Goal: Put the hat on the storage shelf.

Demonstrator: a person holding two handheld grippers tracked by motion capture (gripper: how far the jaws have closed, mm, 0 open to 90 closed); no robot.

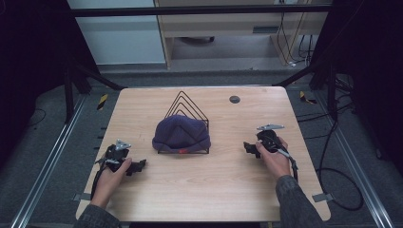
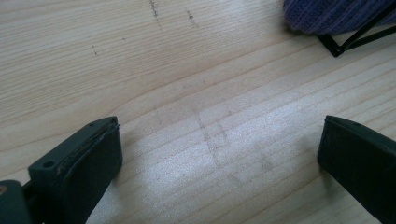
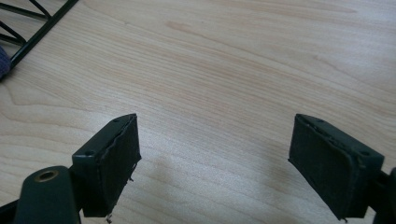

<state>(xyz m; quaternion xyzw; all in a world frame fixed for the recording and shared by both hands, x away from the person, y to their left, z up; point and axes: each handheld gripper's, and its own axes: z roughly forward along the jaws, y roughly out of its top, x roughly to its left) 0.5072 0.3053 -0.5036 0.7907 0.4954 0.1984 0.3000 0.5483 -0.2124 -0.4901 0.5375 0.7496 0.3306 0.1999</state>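
Lower left of the high view: a black two-jaw left gripper [image 1: 138, 166] topped by a grey three-cornered plate, dark grey sleeve behind. Lower right: the matching black right gripper [image 1: 249, 148], grey plate, black cable trailing. Close up, jaws show small screw holes.

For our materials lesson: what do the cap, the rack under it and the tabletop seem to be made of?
Cap: soft knitted fabric, probably wool or acrylic; ribbed purple surface, matte.
Rack: thin black wire, likely coated metal; stiff, slim triangular loops.
Tabletop: pale wood or wood-look laminate; printed-looking grain with slight sheen.
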